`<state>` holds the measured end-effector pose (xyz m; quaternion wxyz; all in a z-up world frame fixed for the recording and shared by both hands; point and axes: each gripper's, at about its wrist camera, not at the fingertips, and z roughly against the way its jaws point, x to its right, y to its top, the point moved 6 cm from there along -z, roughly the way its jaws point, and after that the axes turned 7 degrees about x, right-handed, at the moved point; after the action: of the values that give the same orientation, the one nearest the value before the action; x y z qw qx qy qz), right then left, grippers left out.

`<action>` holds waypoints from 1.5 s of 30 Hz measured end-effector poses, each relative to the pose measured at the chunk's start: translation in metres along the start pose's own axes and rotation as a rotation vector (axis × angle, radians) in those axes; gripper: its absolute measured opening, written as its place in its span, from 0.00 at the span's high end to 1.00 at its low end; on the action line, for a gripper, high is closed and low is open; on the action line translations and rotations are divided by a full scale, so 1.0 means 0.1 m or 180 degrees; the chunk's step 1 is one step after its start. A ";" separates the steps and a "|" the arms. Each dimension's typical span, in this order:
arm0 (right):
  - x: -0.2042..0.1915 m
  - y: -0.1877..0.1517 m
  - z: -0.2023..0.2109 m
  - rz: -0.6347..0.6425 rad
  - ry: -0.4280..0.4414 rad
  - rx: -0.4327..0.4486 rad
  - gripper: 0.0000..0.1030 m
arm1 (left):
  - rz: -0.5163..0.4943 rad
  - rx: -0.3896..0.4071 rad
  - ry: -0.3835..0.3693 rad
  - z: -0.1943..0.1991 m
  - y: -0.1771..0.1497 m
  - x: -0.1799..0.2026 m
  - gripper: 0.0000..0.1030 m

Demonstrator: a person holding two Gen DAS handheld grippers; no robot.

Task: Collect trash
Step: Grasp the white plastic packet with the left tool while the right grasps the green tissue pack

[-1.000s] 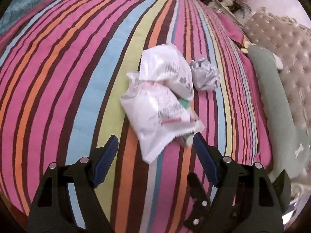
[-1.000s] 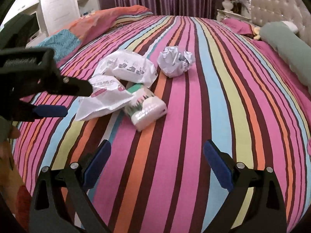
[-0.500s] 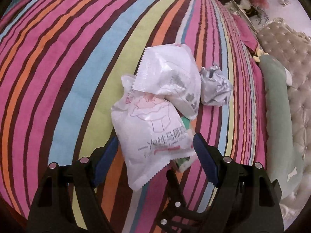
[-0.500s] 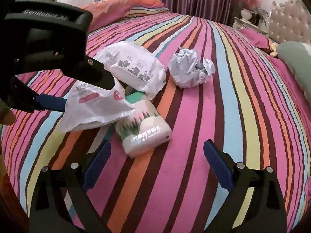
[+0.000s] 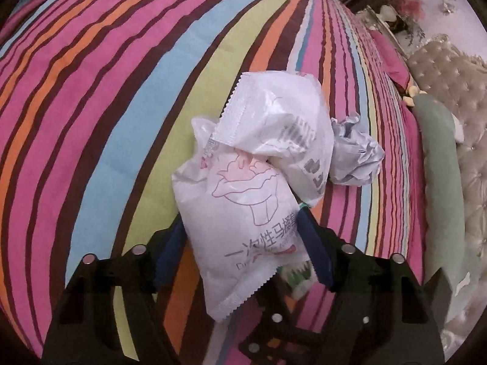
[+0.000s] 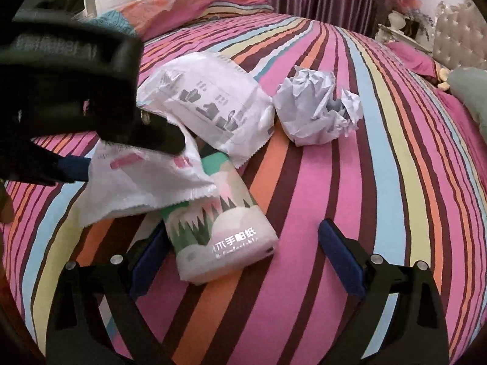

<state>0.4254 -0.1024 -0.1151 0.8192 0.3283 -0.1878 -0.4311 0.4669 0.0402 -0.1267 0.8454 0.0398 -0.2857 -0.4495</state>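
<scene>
A small heap of trash lies on the striped bedspread (image 6: 380,182). My left gripper (image 5: 240,243) is closing on a white wrapper with pink print (image 5: 243,228); both blue pads touch its sides. In the right wrist view that wrapper (image 6: 143,182) hangs bunched in the left gripper (image 6: 121,155). Behind it lie a second white wrapper with grey print (image 5: 280,130) (image 6: 210,103) and a crumpled paper ball (image 5: 353,158) (image 6: 316,106). A green and white tissue pack (image 6: 225,237) lies partly under the held wrapper. My right gripper (image 6: 243,258) stands open around the pack's near end without touching it.
A long green bolster (image 5: 438,182) lies along the tufted headboard (image 5: 450,70) on the right. A folded orange and pink quilt (image 6: 197,6) sits at the bed's far side before purple curtains. A nightstand with flowers (image 6: 401,21) stands beside the headboard.
Both grippers came down and closer to the heap. The left jaws narrowed onto the pink-printed wrapper, which now stands bunched between them. The right jaws stayed wide.
</scene>
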 end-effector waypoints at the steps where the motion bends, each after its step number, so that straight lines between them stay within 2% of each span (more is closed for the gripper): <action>1: -0.01 0.01 -0.01 0.0007 0.0010 -0.0001 0.11 | -0.0055 0.0045 0.0001 0.01 0.00 -0.01 0.36; 4: -0.04 0.02 -0.02 0.0030 0.0000 -0.0010 0.13 | -0.0143 0.0103 -0.0057 0.01 0.00 -0.02 0.37; 6: -0.06 0.01 -0.01 0.0022 0.0000 0.0007 0.22 | -0.0178 0.0154 -0.0129 0.04 0.01 -0.05 0.38; 8: -0.05 0.01 0.04 -0.0021 -0.0045 0.0059 0.47 | -0.0198 0.0205 -0.0139 0.07 0.00 -0.10 0.40; 11: 0.00 0.01 0.08 -0.0159 -0.0117 0.0061 0.61 | -0.0233 0.0229 -0.0148 0.10 -0.02 -0.19 0.41; 14: 0.01 -0.01 0.12 -0.0219 -0.0147 0.0044 0.67 | -0.0375 0.0275 -0.0073 0.16 -0.05 -0.24 0.42; 18: -0.01 -0.02 0.14 -0.0218 -0.0052 0.0055 0.66 | -0.0362 0.0286 -0.0107 0.25 -0.11 -0.37 0.42; 19: 0.00 -0.02 0.13 -0.0234 -0.0001 0.0049 0.59 | -0.0362 0.0282 -0.0108 0.27 -0.12 -0.40 0.42; 20: 0.01 -0.01 0.12 -0.0240 0.0000 0.0048 0.38 | -0.0368 0.0282 -0.0105 0.28 -0.13 -0.42 0.42; 22: 0.04 -0.01 0.12 -0.0225 -0.0107 0.0054 0.21 | -0.0404 0.0284 -0.0081 0.31 -0.13 -0.45 0.42; 27: 0.06 0.00 0.07 0.0034 -0.0239 0.0011 0.20 | -0.0435 0.0282 -0.0072 0.35 -0.13 -0.51 0.42; 36: -0.04 0.21 -0.17 0.0356 -0.0051 -0.0119 0.21 | -0.0627 0.0312 0.0009 0.32 -0.15 -0.48 0.43; 37: -0.06 0.22 -0.20 0.0329 -0.0012 -0.0134 0.25 | -0.0649 0.0320 0.0013 0.32 -0.15 -0.47 0.43; 38: -0.07 0.23 -0.22 0.0266 0.0016 -0.0143 0.33 | -0.0673 0.0331 0.0008 0.33 -0.15 -0.47 0.43; 41: -0.09 0.23 -0.20 0.0126 -0.0005 -0.0150 0.40 | -0.0647 0.0338 -0.0044 0.35 -0.16 -0.49 0.44; 45: -0.12 0.17 -0.09 0.0021 -0.0078 -0.0100 0.44 | -0.0630 0.0341 -0.0147 0.43 -0.22 -0.51 0.44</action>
<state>0.4338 -0.0815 -0.1102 0.8234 0.3095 -0.1921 -0.4352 0.4063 0.0755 -0.1206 0.7868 0.1025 -0.3234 -0.5157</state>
